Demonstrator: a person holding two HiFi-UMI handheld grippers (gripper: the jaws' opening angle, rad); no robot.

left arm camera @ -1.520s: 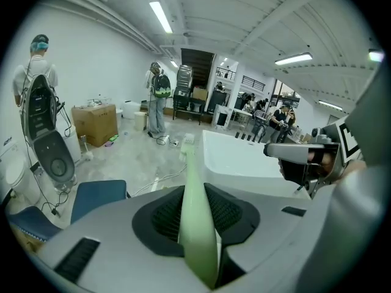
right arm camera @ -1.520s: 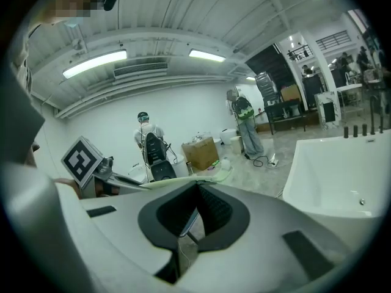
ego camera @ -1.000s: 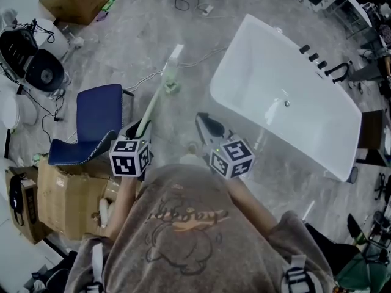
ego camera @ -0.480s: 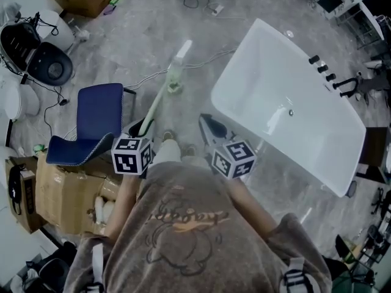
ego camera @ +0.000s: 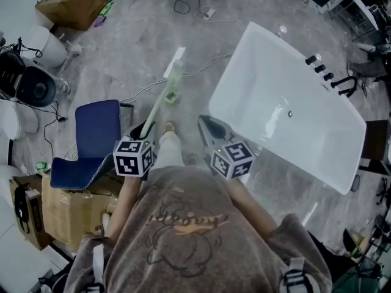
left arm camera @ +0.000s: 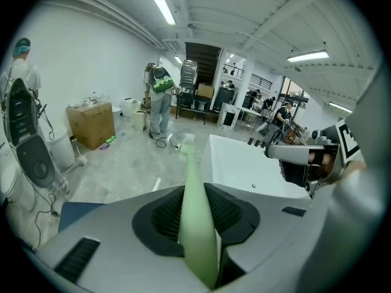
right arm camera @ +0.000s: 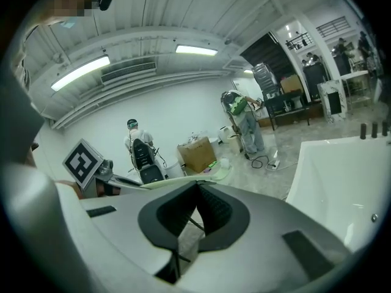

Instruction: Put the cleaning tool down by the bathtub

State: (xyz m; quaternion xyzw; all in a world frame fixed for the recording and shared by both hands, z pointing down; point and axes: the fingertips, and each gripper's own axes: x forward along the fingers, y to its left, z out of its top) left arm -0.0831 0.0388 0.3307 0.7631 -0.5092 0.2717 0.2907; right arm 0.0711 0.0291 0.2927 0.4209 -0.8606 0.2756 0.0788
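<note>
In the head view a long pale green cleaning tool (ego camera: 160,99) points away over the floor, its brush end far from me. My left gripper (ego camera: 142,130) is shut on its handle. The left gripper view shows that handle (left arm camera: 193,206) pinched between the dark pads. The white bathtub (ego camera: 269,78) stands to the right on the floor, empty, and shows beside the tool in the left gripper view (left arm camera: 244,163). My right gripper (ego camera: 208,127) hangs near the tub's near-left corner, shut with nothing in it. Its pads (right arm camera: 211,215) meet below a small gap.
A blue chair (ego camera: 95,133) stands left of the tool, with open cardboard boxes (ego camera: 67,206) behind it. Another box (ego camera: 73,2), cables (ego camera: 189,5) and white appliances (ego camera: 36,84) lie on the far floor. People (left arm camera: 160,99) stand in the distance. My trouser leg (ego camera: 170,148) shows between the grippers.
The person has stepped forward: a leg has swung out between the grippers and the floor has shifted in view. Both grippers hold their pose, and the tool stays gripped.
</note>
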